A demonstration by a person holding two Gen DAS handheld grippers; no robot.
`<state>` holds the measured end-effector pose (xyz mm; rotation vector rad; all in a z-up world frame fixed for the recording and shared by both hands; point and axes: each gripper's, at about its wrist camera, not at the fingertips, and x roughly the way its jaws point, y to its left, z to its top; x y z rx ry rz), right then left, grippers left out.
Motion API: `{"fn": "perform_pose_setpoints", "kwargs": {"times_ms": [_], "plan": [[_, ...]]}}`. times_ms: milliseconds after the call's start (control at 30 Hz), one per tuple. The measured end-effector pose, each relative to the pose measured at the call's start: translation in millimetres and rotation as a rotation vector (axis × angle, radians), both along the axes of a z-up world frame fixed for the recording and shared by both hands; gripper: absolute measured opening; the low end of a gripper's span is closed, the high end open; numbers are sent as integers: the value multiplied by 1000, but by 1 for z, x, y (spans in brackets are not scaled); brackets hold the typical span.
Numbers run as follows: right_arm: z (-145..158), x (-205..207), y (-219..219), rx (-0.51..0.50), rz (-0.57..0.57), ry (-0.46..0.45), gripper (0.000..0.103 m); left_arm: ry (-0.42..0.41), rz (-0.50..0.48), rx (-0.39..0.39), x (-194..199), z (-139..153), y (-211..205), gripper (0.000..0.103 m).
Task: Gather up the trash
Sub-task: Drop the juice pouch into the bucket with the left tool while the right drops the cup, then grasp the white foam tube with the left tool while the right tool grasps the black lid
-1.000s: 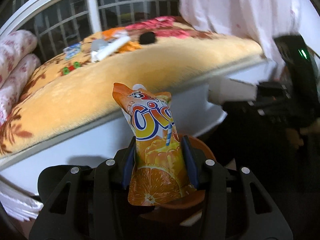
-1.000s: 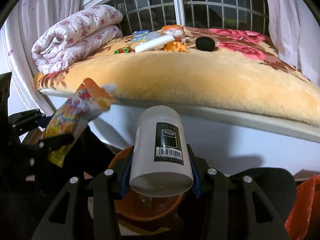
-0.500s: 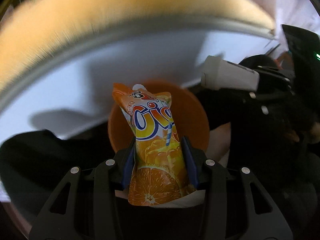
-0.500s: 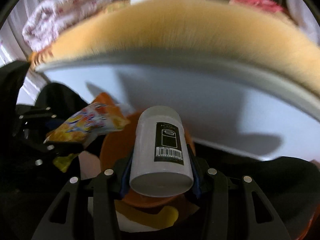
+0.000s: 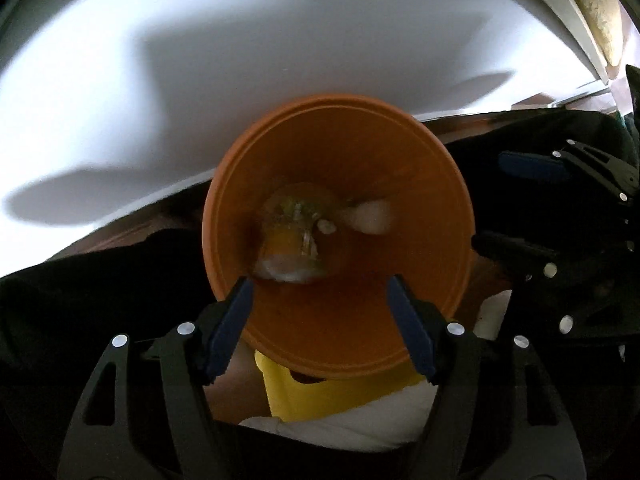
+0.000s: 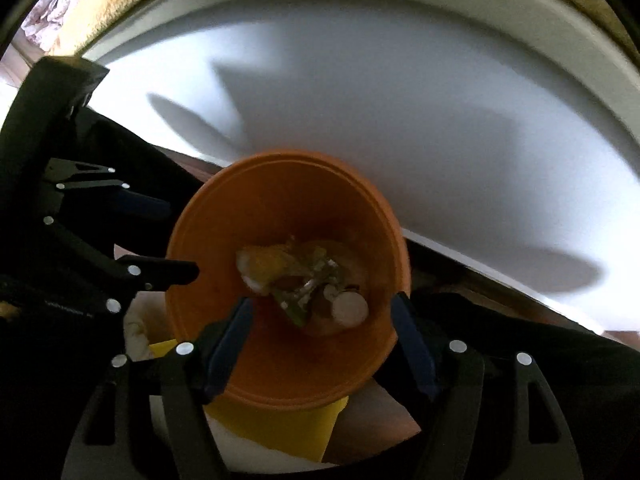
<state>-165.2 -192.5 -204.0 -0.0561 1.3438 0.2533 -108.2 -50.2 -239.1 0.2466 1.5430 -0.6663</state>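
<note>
Blurred trash (image 5: 290, 236) heaps in the orange bin (image 5: 420, 184); single pieces cannot be told apart. The bin hides much of the yellow thing (image 6: 276, 424) below.

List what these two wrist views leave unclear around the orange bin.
- Orange bin, left wrist view: contents dim and blurred; the white container barely readable.
- Right wrist view: pouch print lost in jumbled trash.
- Yellow object under the bin: mostly hidden by it.
- Both grippers: open, empty.
</note>
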Motion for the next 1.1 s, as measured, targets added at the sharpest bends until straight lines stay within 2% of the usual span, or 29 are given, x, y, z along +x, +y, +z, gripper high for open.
{"fn": "perform_pose_setpoints", "kwargs": {"times_ms": [133, 200, 300, 367, 467, 500, 533, 600, 700, 900, 1100], "plan": [[25, -6, -14, -10, -12, -62, 70, -34, 2, -31, 2, 21, 9, 68], [46, -10, -23, 13, -13, -104, 70, -77, 1, -45, 1, 43, 14, 68], [79, -19, -35, 54, -9, -168, 70, -184, -11, -72, -4, 88, 20, 68], [104, -22, -43, 79, -13, -226, 70, -269, -20, -105, -5, 125, 25, 68], [134, -19, -55, 112, -43, -322, 74, -425, -34, -151, 3, 177, 24, 77], [143, -17, -59, 129, -66, -358, 75, -485, -37, -165, 9, 193, 24, 81], [149, -13, -58, 148, -85, -382, 75, -560, -39, -171, 20, 208, 21, 82], [157, -9, -64, 188, -114, -412, 75, -658, -35, -161, 47, 227, 12, 82], [154, 1, -60, 250, -173, -420, 75, -729, -29, -123, 97, 236, -5, 82], [155, -6, -72, 261, -232, -437, 75, -889, -114, 100, 153, 209, -61, 82], [150, -9, -91, 266, -278, -438, 75, -952, -138, 156, 173, 191, -79, 80]]}}
